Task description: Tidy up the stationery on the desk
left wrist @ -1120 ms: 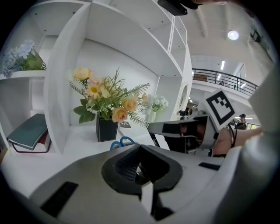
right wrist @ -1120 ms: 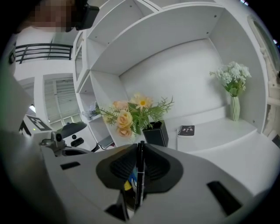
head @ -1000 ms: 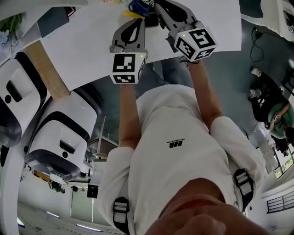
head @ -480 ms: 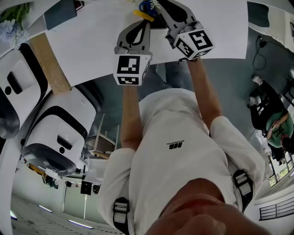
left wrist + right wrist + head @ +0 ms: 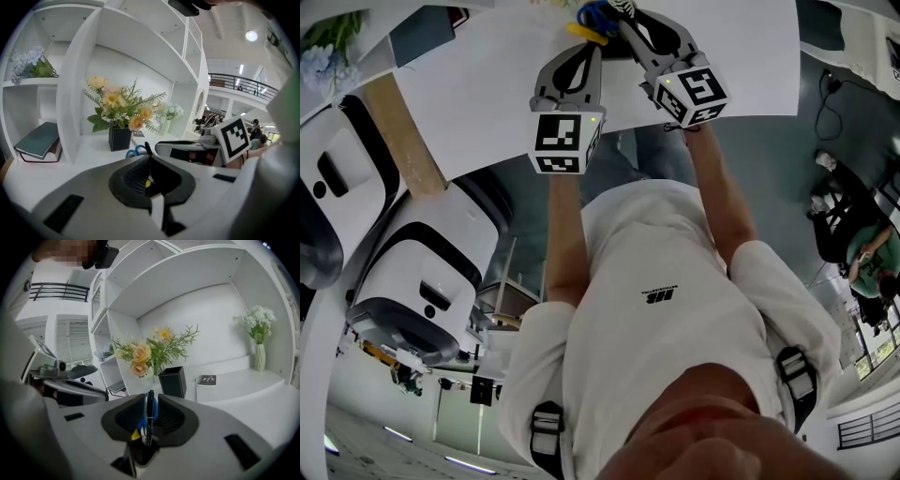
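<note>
A black pen (image 5: 150, 413) stands upright in the black pen holder (image 5: 140, 456), beside blue scissor handles (image 5: 142, 420) and a yellow item (image 5: 135, 434). My right gripper (image 5: 151, 397) is around the pen. Its jaws have just been opening and now stand open, with a slim gap beside the pen. My left gripper (image 5: 149, 155) is shut, its tips at the holder's rim. In the head view both grippers, left (image 5: 584, 45) and right (image 5: 623, 17), meet at the holder (image 5: 617, 47) at the desk's far edge, by the scissors (image 5: 592, 13).
A black box of flowers (image 5: 172, 383) stands just behind the holder, with a small notebook (image 5: 206, 379) and a vase (image 5: 259, 357) to its right. White shelf walls rise around, and books (image 5: 40, 140) lie in the left bay. White machines (image 5: 422, 281) stand by the desk (image 5: 487, 103).
The right gripper has sunk a little toward the holder. The left gripper has kept its place.
</note>
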